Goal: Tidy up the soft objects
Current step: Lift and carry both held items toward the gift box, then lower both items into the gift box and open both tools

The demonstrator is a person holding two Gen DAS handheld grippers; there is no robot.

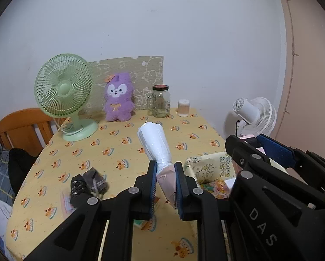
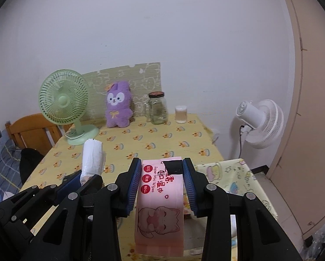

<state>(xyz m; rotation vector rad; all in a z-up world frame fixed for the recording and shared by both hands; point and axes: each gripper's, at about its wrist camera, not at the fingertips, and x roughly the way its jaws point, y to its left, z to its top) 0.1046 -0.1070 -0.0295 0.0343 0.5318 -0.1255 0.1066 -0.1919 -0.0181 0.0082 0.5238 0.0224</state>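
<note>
Over the table (image 1: 119, 143): I'm clamping L claw (image 1: 165, 180) on the tissue pack (image 1: 156, 145), R claw (image 2: 161, 182) on the wipes (image 2: 160, 195), both lifted prob for sorting into the box (image 1: 208, 169).

A pink wipes pack (image 2: 160, 204), seen from the right wrist, carries the English line "Super Mini Wipes" beside large red Chinese characters and three red round badges too small to read. In the left wrist view, white letters "DAS" run along the black body of the right gripper (image 1: 269, 150) at about 4 o'clock. A printed box (image 1: 210, 169) just left of it bears green lettering too blurred to make out.
</note>
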